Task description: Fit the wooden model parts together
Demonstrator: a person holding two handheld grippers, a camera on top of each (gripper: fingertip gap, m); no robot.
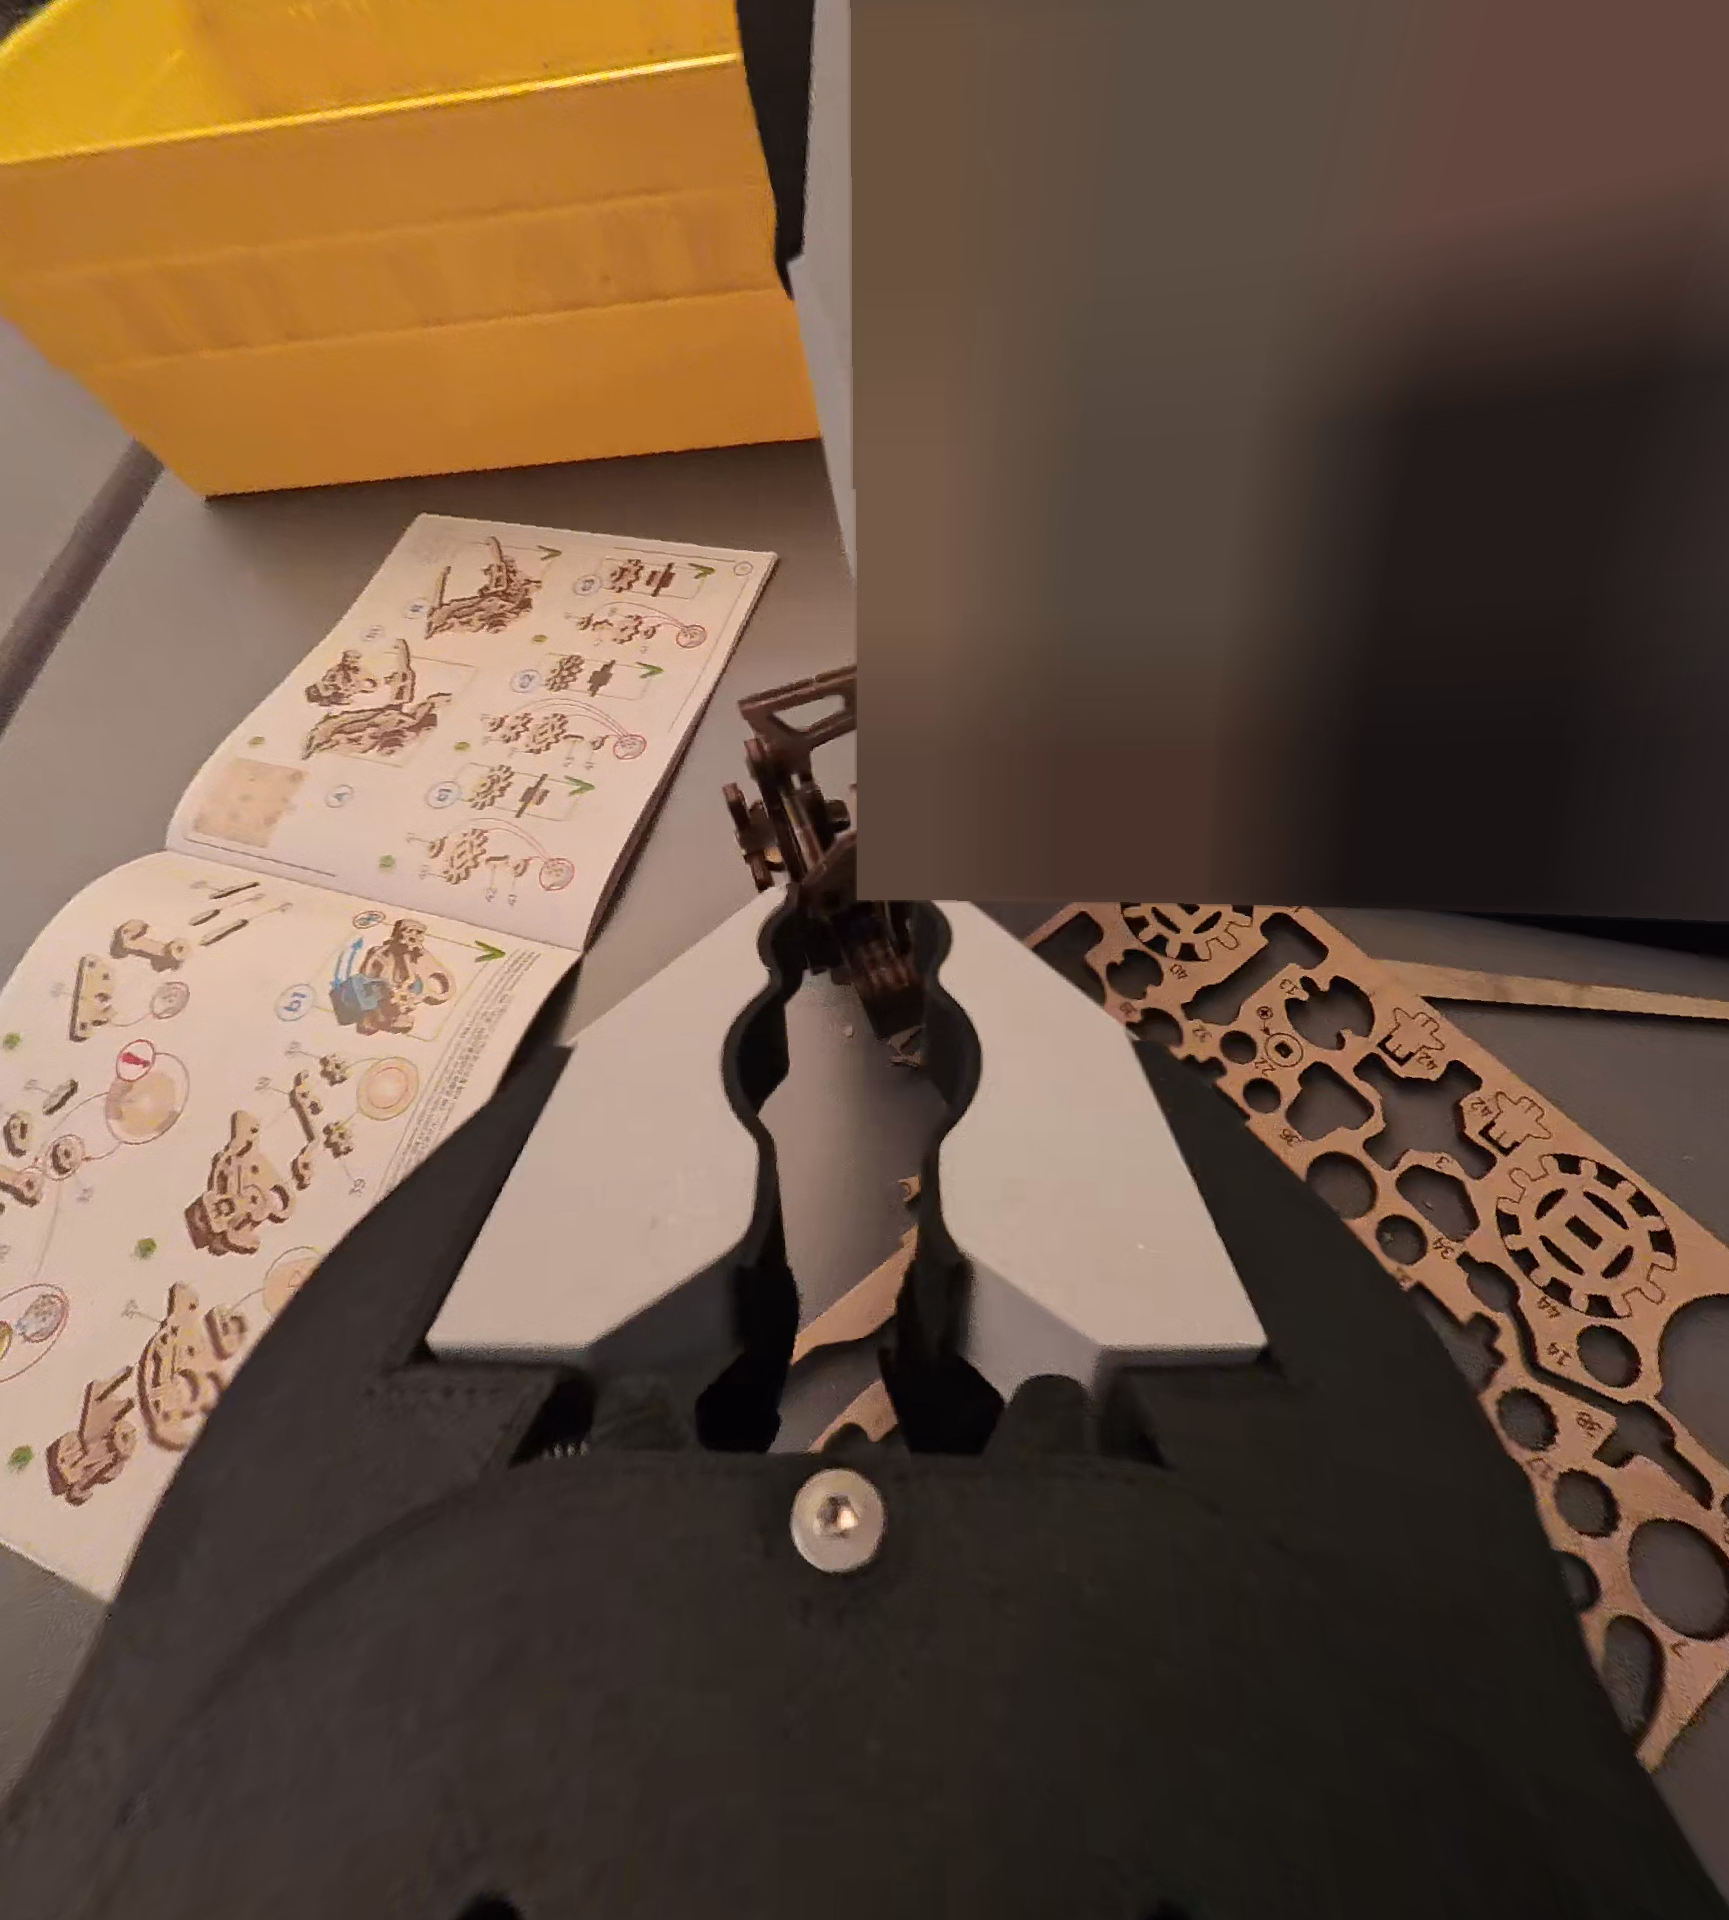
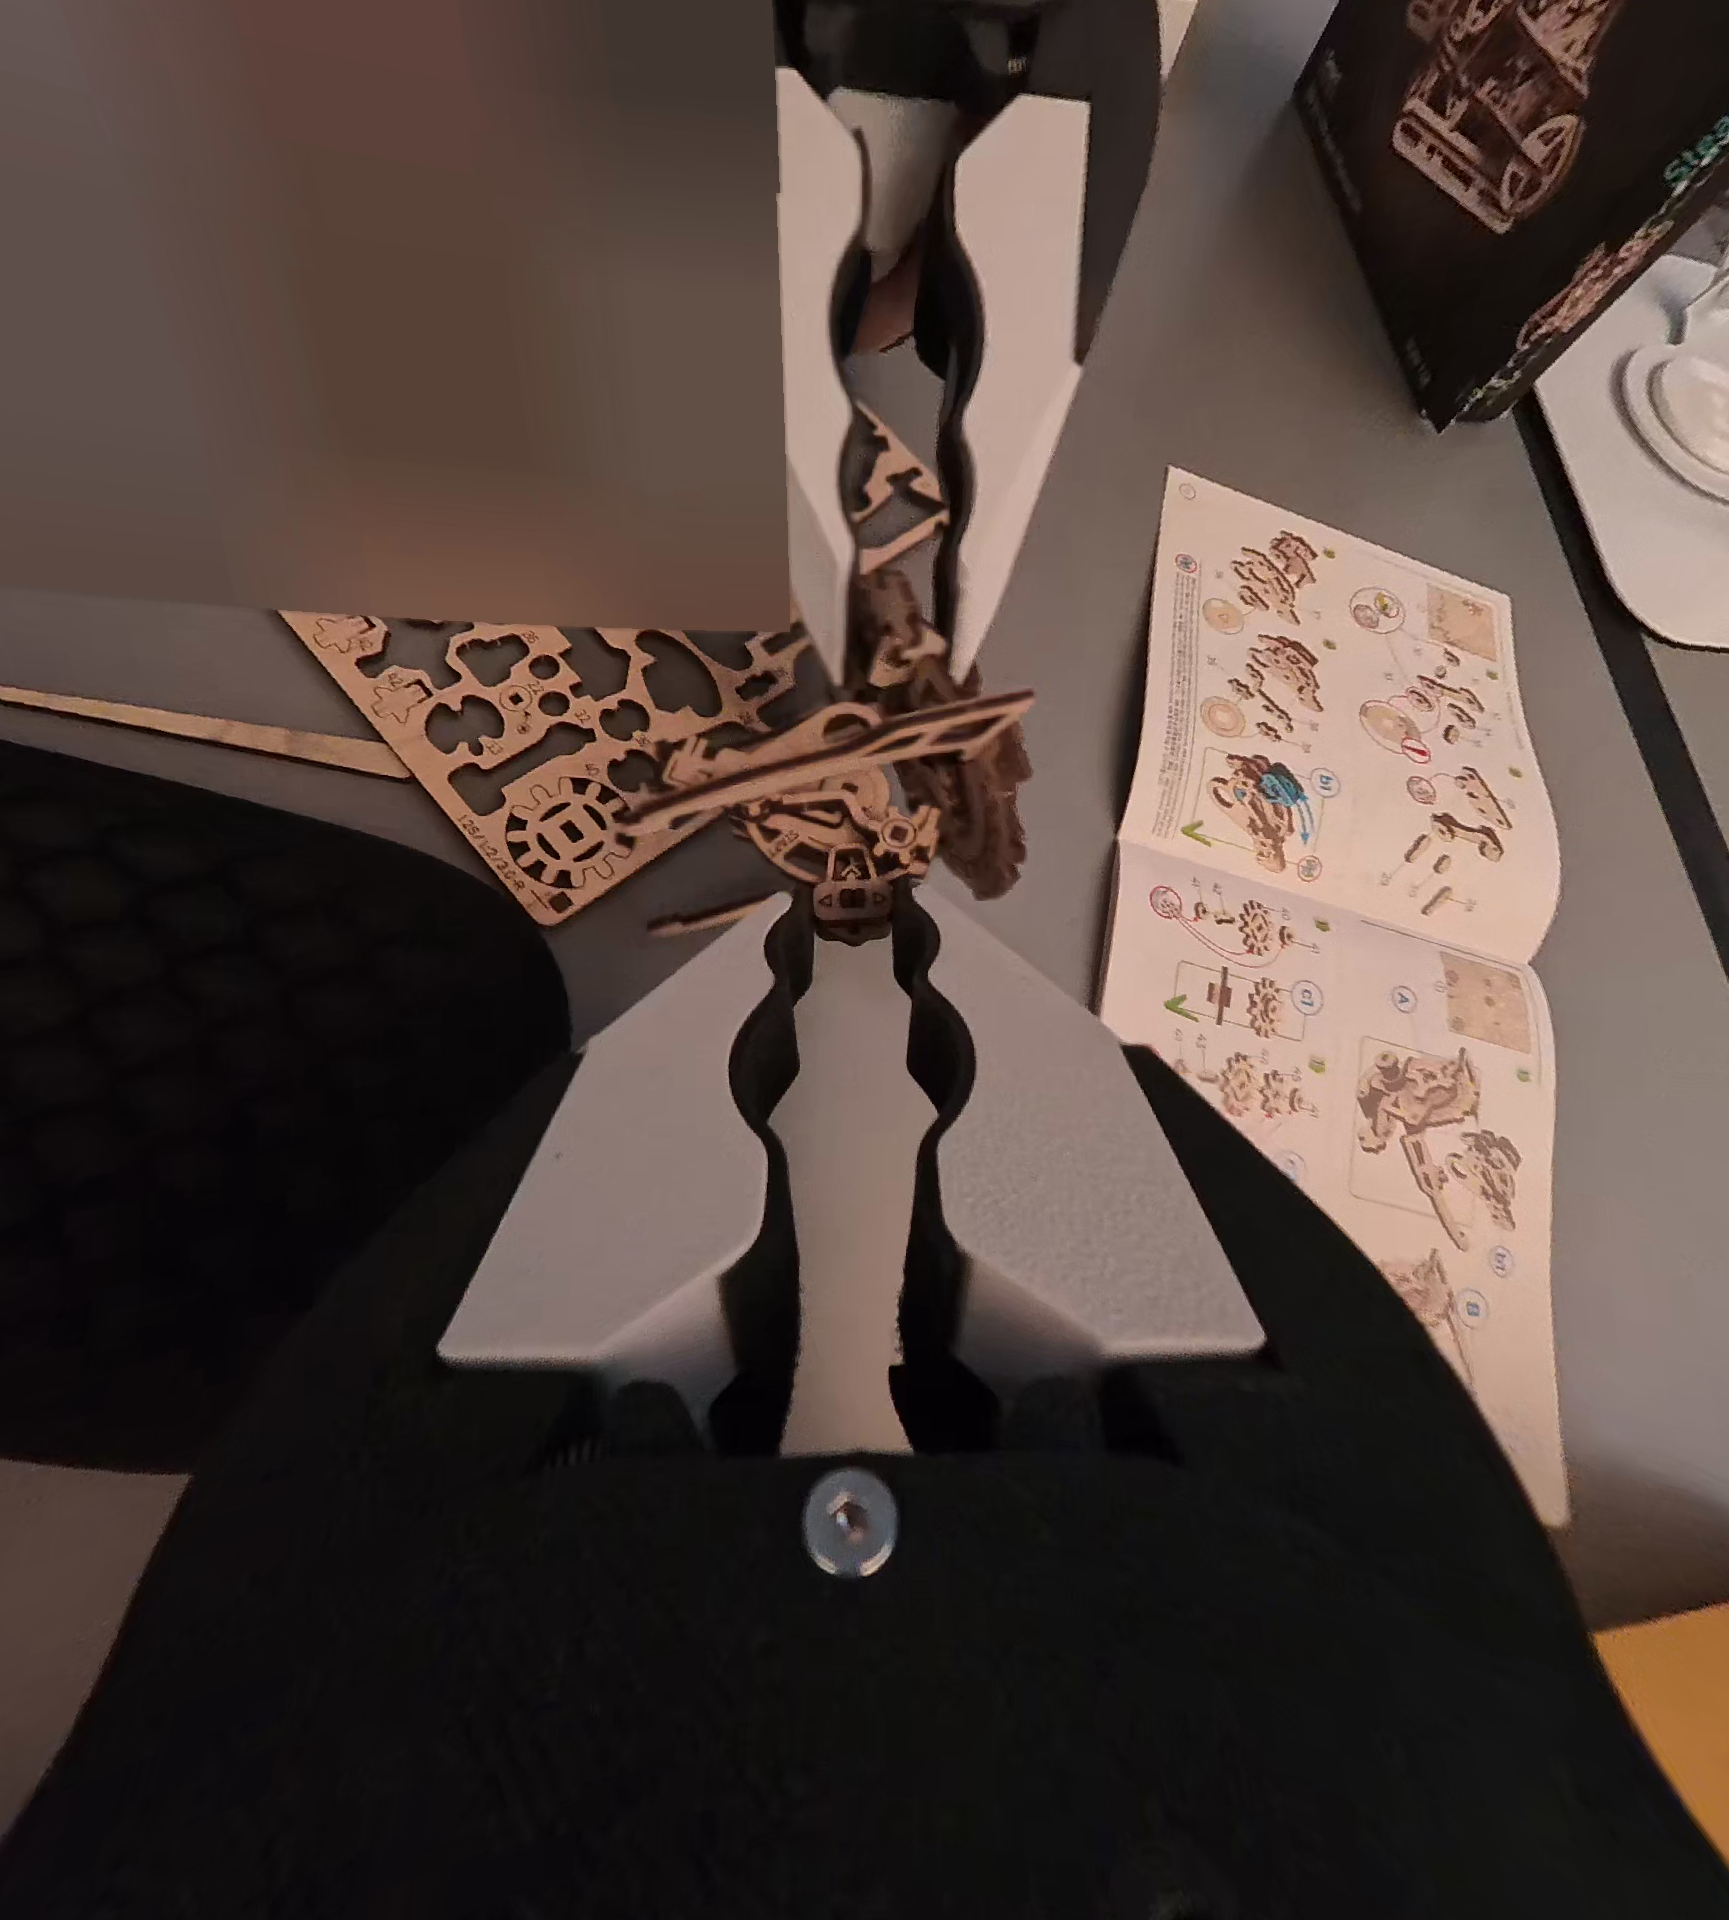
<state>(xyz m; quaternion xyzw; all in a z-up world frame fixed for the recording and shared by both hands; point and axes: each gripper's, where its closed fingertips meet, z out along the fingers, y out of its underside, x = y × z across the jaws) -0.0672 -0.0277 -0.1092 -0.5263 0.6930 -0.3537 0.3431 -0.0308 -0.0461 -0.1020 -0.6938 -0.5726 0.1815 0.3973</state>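
A dark wooden model point(image 2: 953, 800), with a gear-like wheel and a long thin strut point(image 2: 839, 753), hangs in the air between my two grippers. My right gripper point(image 2: 852, 930) is shut on a small round hub point(image 2: 852, 891) at the model's near end. My left gripper point(image 2: 901, 655) comes in from the opposite side and is shut on the model's far end. In the left wrist view, the left gripper point(image 1: 855, 935) clamps the model point(image 1: 798, 810) at its tips. The right gripper is hidden there behind a blurred patch.
A punched-out wooden parts sheet point(image 1: 1462, 1195) point(image 2: 527, 727) lies on the grey table point(image 1: 735, 499), with a thin wooden strip point(image 2: 164, 717) beside it. An open instruction booklet point(image 1: 372, 883) point(image 2: 1359, 831), a yellow bin point(image 1: 372, 260), a black kit box point(image 2: 1525, 156) and a white stand point(image 2: 1722, 436) surround the work. Across from one pair of fingers to the other is roughly 5 centimetres.
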